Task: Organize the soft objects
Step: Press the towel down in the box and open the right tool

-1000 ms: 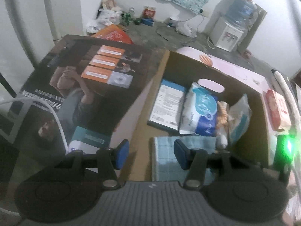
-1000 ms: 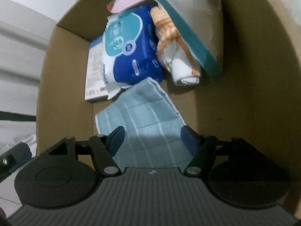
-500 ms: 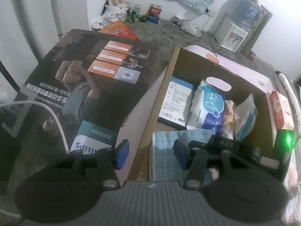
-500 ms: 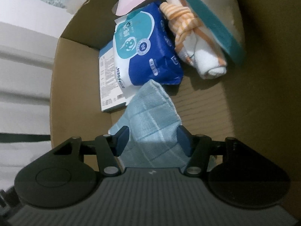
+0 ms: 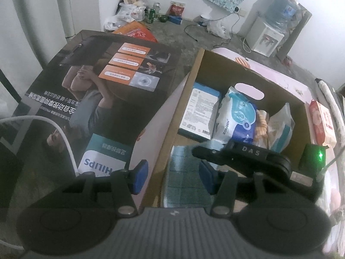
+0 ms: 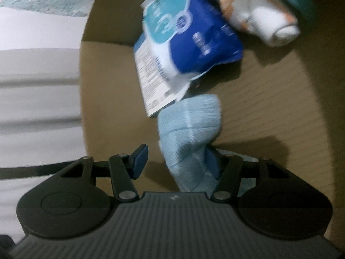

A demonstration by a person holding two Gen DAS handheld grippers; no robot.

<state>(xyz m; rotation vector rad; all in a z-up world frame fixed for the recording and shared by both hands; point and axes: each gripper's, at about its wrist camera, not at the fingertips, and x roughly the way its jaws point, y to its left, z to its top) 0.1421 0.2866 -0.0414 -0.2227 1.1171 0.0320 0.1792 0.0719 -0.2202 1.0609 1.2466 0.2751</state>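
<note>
We find the blue cloth [image 6: 189,133], flat a second ago, now bunched inside the cardboard box [image 6: 280,108]; right gripper [image 6: 179,164] narrowed around it, pinch unconfirmed. Left gripper [image 5: 172,176] spread, empty. Tidying continues.

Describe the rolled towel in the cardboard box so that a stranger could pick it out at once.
Look inside the open brown cardboard box. At its far end, between the blue-and-white wipes pack and a clear teal-edged bag, lies the rolled white towel. Only it has orange stripes.
</note>
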